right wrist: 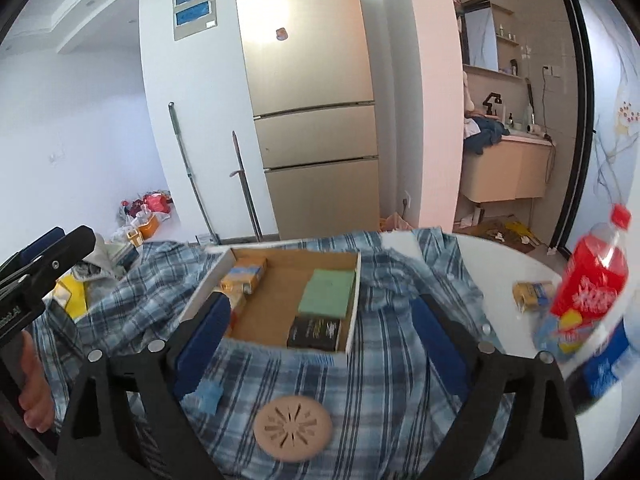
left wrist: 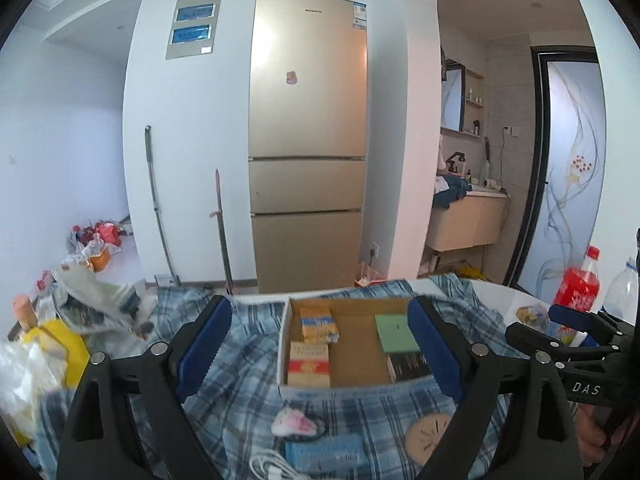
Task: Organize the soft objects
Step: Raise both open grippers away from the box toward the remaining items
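Both sets of tongs fill the lower frame of my feeds, jaws spread wide and holding nothing: the left gripper frames the cardboard tray, the right gripper hovers over the plaid shirt. That shirt, the soft thing I am sorting, lies rumpled across the white table and under the tray. Inside the tray I see a green pad, a black box and orange packets. Only the left view shows a pink-white wad and a white cable at bottom centre. At lower centre of the right view lies a tan disc, with a red bottle at right.
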A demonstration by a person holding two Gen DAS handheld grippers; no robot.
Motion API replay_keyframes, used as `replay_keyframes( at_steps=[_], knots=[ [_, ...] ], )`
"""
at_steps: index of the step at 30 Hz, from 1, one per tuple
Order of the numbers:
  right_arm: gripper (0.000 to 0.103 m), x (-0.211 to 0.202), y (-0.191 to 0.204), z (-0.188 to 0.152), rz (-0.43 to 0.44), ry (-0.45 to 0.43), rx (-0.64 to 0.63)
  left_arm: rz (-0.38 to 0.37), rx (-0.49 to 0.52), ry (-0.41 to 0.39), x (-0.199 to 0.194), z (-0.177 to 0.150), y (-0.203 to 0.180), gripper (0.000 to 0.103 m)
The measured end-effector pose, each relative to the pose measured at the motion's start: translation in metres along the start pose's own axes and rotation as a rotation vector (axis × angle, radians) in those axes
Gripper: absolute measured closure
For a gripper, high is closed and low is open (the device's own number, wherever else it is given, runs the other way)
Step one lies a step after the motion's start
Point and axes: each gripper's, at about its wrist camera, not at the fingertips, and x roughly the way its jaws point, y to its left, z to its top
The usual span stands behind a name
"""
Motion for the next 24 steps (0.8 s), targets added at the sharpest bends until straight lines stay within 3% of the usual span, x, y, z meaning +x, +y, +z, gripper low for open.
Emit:
replay_keyframes(
  at_steps=[1,3,15,20,24],
  knots=[
    [0.009,-0.001,0.001,-0.007,-0.006,0.004,-0.007,0.000,0.005,0.007,0.000,-0.009,-0.001,0.000],
    [0.002,-0.001,0.003,-0.016,-0.013,0.001,-0.016,0.016,0.016,0.011,0.000,-0.024,-0.001,0.000],
    [0.002,0.013,0.012,-0.058,-0.026,-0.079,-0.108,-0.005,-0.006,0.057,0.014,-0.078,0.008,0.000],
    [0.002,0.025,0.013,-0.063,-0.012,-0.018,-0.116,-0.018,-0.002,0.121,0.030,-0.091,0.011,0.000],
    [0.002,0.042,0.011,-0.068,0.008,0.096,-0.102,-0.037,-0.007,0.191,0.043,-0.099,0.010,0.000]
  ],
)
